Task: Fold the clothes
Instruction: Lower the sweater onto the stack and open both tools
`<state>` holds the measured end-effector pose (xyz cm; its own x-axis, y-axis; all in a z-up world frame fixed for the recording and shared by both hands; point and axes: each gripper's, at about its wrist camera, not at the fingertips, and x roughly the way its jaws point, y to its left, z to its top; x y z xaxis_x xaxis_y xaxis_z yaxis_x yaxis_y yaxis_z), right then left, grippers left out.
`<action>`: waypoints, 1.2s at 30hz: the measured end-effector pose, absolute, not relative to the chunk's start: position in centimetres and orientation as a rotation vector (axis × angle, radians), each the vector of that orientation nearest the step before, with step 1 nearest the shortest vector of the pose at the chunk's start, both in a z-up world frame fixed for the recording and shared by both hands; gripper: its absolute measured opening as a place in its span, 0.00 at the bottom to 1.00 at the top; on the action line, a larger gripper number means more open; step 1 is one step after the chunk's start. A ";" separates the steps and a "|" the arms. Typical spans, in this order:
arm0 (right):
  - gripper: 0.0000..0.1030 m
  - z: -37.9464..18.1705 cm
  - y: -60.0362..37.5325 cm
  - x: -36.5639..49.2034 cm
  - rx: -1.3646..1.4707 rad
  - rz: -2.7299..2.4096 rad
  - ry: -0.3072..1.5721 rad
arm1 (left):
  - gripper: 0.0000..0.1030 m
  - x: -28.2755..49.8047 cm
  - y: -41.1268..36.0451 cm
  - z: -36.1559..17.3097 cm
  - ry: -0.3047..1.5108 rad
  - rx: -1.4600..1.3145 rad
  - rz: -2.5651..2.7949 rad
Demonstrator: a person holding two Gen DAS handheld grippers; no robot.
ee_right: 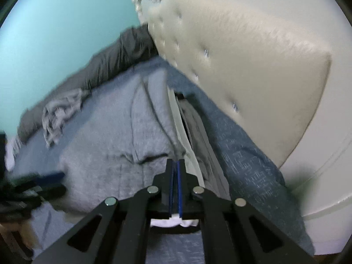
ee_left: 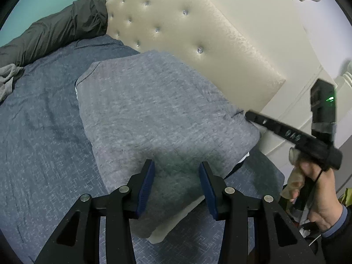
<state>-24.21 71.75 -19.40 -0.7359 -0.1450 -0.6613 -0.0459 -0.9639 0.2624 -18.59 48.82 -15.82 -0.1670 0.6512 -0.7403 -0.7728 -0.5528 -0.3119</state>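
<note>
Grey folded garment [ee_left: 158, 114] sitting on the blue bedspread [ee_left: 44, 143]

Left gripper [ee_left: 177, 171] hovers over its near edge, jaws apart, nothing pinched. Right gripper [ee_left: 248, 115] pokes the far corner by the tufted cream headboard [ee_left: 198, 33]; dark jacket [ee_left: 55, 28] lies at back.

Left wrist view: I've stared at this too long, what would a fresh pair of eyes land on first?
Probably the folded grey garment filling the middle of the blue bedspread, with the left gripper open over its near edge. Next, the cream tufted headboard behind, and the right gripper shut on the garment's right edge.
</note>
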 end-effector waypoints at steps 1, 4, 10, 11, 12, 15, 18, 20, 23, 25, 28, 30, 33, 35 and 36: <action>0.01 -18.9 71.7 -23.9 1.085 -2.857 -0.428 | 0.44 -18.6 48.7 -15.9 0.159 -1.093 1.865; 0.01 -18.2 70.6 -23.9 1.059 -2.867 -0.387 | 0.44 -18.4 48.5 -15.6 0.147 -1.088 1.868; 0.01 -19.7 69.5 -24.1 1.106 -2.843 -0.344 | 0.44 -18.7 46.0 -14.6 0.085 -1.067 1.920; 0.01 -20.1 69.5 -24.0 1.125 -2.851 -0.327 | 0.44 -18.9 45.6 -14.7 0.071 -1.076 1.924; 0.01 -20.5 69.5 -23.9 1.142 -2.861 -0.310 | 0.44 -19.1 45.3 -15.0 0.061 -1.091 1.923; 0.01 -21.3 69.5 -23.6 1.176 -2.873 -0.271 | 0.44 -18.8 45.5 -15.5 0.111 -1.093 1.915; 0.01 -20.7 69.7 -23.2 1.148 -2.896 -0.290 | 0.44 -18.6 45.5 -15.3 0.133 -1.081 1.922; 0.01 -19.8 69.6 -22.9 1.107 -2.912 -0.305 | 0.44 -18.8 45.5 -15.4 0.126 -1.085 1.922; 0.01 -18.7 68.2 -22.8 1.057 -2.903 -0.276 | 0.44 -18.9 45.4 -15.6 0.114 -1.090 1.923; 0.01 -18.5 67.1 -23.1 1.048 -2.894 -0.228 | 0.44 -18.8 45.5 -15.7 0.107 -1.090 1.929; 0.01 -19.9 67.6 -23.5 1.098 -2.891 -0.258 | 0.44 -18.4 45.5 -16.0 0.122 -1.095 1.935; 0.01 -20.9 68.9 -23.4 1.113 -2.897 -0.346 | 0.44 -18.1 45.7 -15.9 0.139 -1.095 1.938; 0.01 -21.7 70.8 -22.6 1.108 -2.899 -0.476 | 0.44 -17.8 45.9 -15.5 0.161 -1.087 1.950; 0.01 -21.1 71.3 -21.9 1.082 -2.917 -0.481 | 0.44 -17.8 45.9 -15.3 0.168 -1.085 1.963; 0.01 -20.7 71.3 -21.6 1.073 -2.929 -0.467 | 0.44 -17.8 45.8 -15.2 0.161 -1.089 1.968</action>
